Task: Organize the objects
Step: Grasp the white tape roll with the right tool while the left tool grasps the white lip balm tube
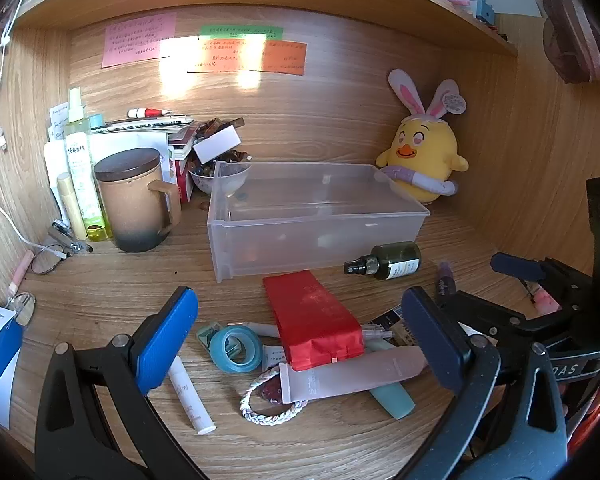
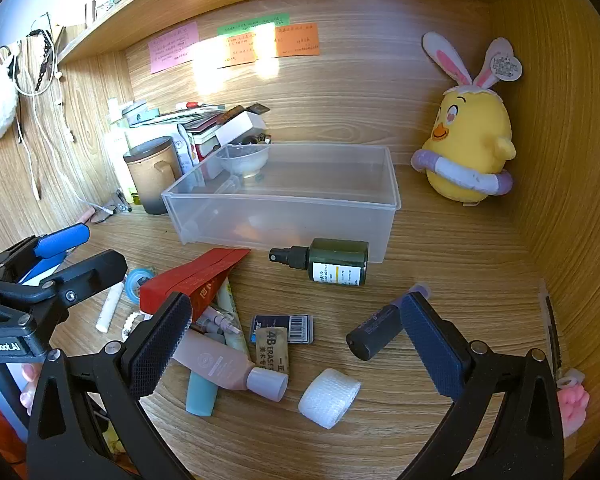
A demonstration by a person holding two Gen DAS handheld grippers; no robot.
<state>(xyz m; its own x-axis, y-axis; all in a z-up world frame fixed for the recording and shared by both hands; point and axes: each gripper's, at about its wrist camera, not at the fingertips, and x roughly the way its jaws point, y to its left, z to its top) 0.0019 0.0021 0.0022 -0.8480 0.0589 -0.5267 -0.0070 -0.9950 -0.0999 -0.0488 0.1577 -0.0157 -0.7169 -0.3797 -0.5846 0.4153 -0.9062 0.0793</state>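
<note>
A clear plastic bin (image 1: 320,216) (image 2: 284,196) stands mid-desk. In front of it lie a red pouch (image 1: 312,320) (image 2: 192,280), a dark green spray bottle (image 1: 392,260) (image 2: 332,262), a pink tube (image 1: 352,372) (image 2: 220,364), a teal tape ring (image 1: 236,348), a white stick (image 1: 190,396), an eraser (image 2: 274,350), a white bubble-wrap roll (image 2: 328,396) and a dark purple tube (image 2: 380,328). My left gripper (image 1: 298,320) hovers open over the pouch. My right gripper (image 2: 296,312) hovers open above the eraser, its right finger beside the purple tube.
A brown lidded mug (image 1: 136,200), bottles and a book stack crowd the back left. A yellow plush chick (image 1: 420,152) (image 2: 468,140) sits at the back right. Wooden walls close in the desk, with a shelf overhead. A pink item (image 2: 574,400) lies by the right wall.
</note>
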